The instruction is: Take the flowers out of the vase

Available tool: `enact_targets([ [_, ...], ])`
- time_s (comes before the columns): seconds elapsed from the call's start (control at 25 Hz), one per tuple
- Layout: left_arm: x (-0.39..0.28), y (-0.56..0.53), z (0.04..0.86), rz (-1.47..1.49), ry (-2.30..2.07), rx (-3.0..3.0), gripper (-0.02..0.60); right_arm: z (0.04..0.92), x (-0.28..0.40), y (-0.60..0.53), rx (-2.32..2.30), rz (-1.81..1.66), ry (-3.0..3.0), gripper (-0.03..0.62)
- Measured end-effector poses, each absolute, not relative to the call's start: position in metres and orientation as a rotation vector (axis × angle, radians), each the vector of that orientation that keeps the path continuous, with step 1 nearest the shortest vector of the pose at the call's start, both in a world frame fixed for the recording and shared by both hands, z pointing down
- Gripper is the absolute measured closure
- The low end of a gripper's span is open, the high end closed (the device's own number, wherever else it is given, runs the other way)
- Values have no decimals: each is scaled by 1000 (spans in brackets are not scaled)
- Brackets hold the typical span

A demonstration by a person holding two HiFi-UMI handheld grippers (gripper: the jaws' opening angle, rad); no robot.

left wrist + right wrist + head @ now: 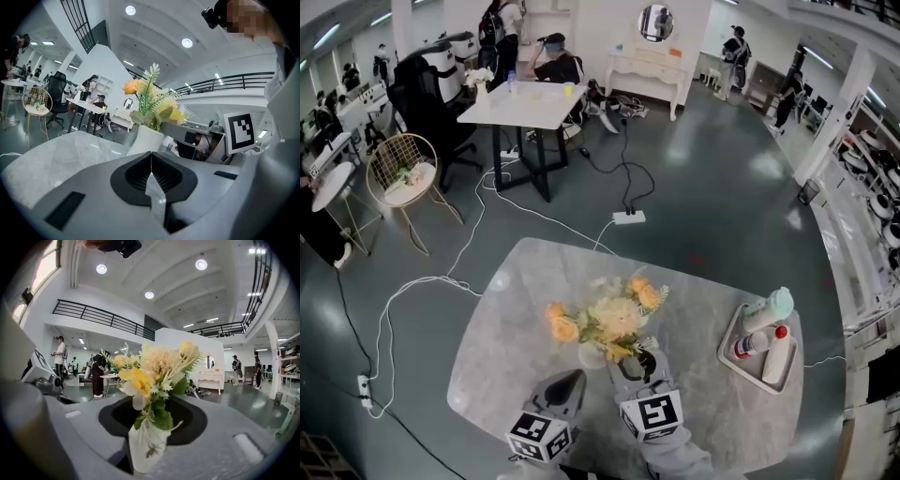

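A bunch of yellow and cream flowers (614,319) stands in a small white vase (592,355) on the grey marble table (511,319). My right gripper (633,362) reaches in from the near side at the height of the vase mouth. In the right gripper view the vase (147,448) fills the gap between the jaws of the right gripper (151,427), and the flowers (157,366) rise above it. To the left of the vase, my left gripper (572,380) hovers shut and holds nothing. The left gripper view shows the left gripper (151,154) with its jaws meeting, and the vase (145,140) stands just beyond.
A white tray (727,352) at the table's right edge holds a green-capped bottle (769,309), a white bottle (778,356) and a red-capped one (757,342). On the floor beyond lie a power strip (629,217) and white cables (422,281). People stand far back.
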State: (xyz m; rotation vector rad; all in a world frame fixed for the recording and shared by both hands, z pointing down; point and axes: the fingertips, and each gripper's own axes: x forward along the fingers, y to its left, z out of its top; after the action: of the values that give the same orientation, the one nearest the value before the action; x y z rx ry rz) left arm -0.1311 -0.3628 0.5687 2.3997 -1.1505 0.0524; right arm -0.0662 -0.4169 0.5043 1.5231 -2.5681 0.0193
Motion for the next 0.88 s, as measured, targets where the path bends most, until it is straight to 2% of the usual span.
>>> enact_targets([
  [0.24,-133,-361,571,49,-1153,2401,578,505,-71,-411,1511,-38,-2567,527],
  [0.88,-138,-361,572,49,-1170,2403,578,494,-82,-410,1495,-110,-2602,553],
])
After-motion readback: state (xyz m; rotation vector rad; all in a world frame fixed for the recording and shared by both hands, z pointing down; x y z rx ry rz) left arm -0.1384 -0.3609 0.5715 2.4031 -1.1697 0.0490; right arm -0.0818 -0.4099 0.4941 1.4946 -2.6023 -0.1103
